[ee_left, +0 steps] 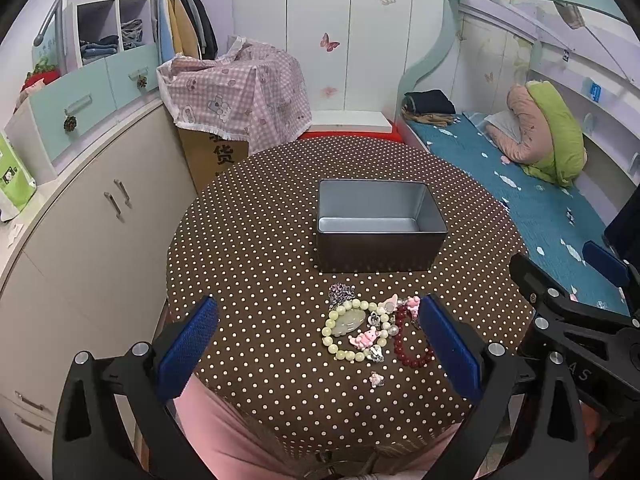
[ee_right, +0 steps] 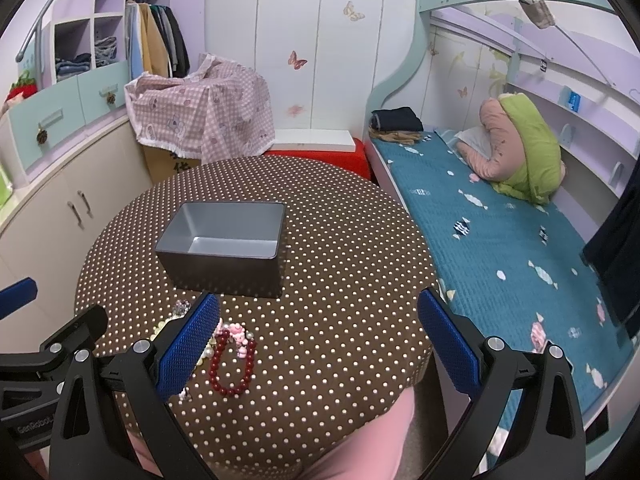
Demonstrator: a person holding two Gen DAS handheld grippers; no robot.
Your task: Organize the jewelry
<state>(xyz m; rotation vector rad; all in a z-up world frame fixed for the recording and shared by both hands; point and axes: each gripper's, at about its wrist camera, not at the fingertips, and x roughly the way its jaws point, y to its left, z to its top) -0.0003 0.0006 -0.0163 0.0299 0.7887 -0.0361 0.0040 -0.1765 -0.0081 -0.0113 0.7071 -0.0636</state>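
Observation:
A pile of jewelry lies near the front of the round table: a pale green bead bracelet (ee_left: 352, 330) around a jade pendant, a dark red bead bracelet (ee_left: 412, 344) (ee_right: 232, 364), pink charms (ee_left: 364, 338) and a silvery chain (ee_left: 341, 292). Behind them stands an open grey tin box (ee_left: 380, 224) (ee_right: 224, 246), nothing inside. My left gripper (ee_left: 318, 344) hovers open above the pile, its blue pads either side of it. My right gripper (ee_right: 318, 344) is open too, to the right of the pile; its left pad hides part of the green bracelet.
The table wears a brown polka-dot cloth (ee_left: 256, 248). A bed with a teal cover (ee_right: 500, 240) runs along the right. Cabinets (ee_left: 92, 216) stand on the left, and a box draped in pink checked cloth (ee_left: 236, 96) sits behind the table. Pink-clad legs show under the front edge.

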